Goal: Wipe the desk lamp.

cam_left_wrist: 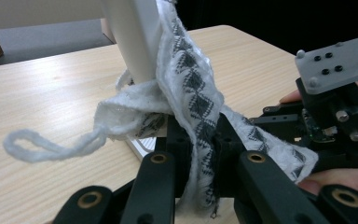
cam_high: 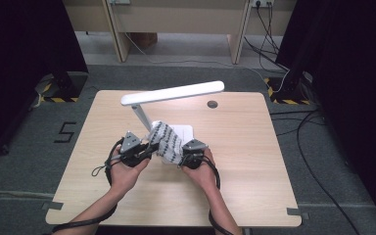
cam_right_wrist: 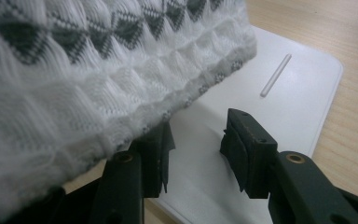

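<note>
A white knitted cloth with a grey diamond pattern hangs between my two grippers, over the base of a white desk lamp. My left gripper is shut on a fold of the cloth, right beside the lamp's post. A yarn loop trails from the cloth onto the table. My right gripper stands open above the lamp's flat base. The cloth drapes over its left jaw, and the gap between its jaws is empty. In the high view the left gripper and right gripper flank the cloth.
The lamp's long head reaches over the middle of the wooden table. A round grommet sits near the far edge. Cables lie on the floor to the right. The right gripper is close beside the left one.
</note>
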